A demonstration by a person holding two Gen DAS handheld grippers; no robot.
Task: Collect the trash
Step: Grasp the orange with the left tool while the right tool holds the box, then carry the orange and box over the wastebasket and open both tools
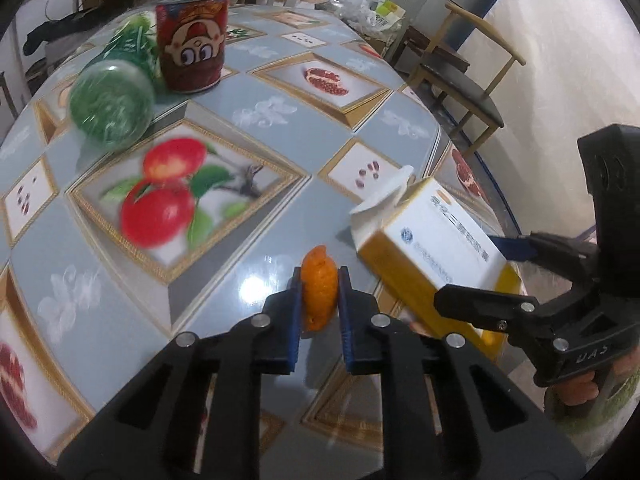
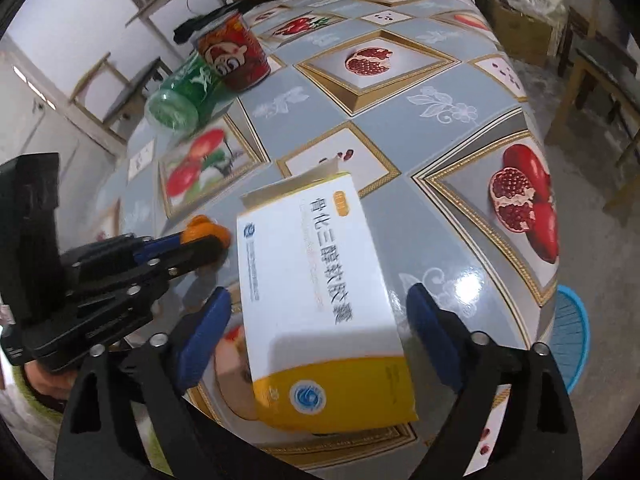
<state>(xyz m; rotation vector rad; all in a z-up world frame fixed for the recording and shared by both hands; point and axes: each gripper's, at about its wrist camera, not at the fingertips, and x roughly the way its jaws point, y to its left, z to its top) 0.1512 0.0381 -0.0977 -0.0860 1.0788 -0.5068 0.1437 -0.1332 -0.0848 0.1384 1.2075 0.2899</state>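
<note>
My left gripper (image 1: 319, 282) is shut on a piece of orange peel (image 1: 319, 288), held just above the table; it also shows in the right wrist view (image 2: 206, 232). My right gripper (image 2: 320, 312) is open, its jaws on either side of a white and yellow medicine box (image 2: 320, 292) that lies on the table with its far flap open. The box also shows in the left wrist view (image 1: 432, 240), with the right gripper (image 1: 480, 276) around it. A green plastic bottle (image 1: 112, 100) lies on its side at the far left beside an upright red can (image 1: 192, 40).
The table (image 1: 360, 140) has a glossy fruit-print cloth. A wooden chair (image 1: 464, 80) stands beyond its right edge. A blue basket (image 2: 570, 340) sits on the floor to the right of the table. Boxes and bags are stacked at the back.
</note>
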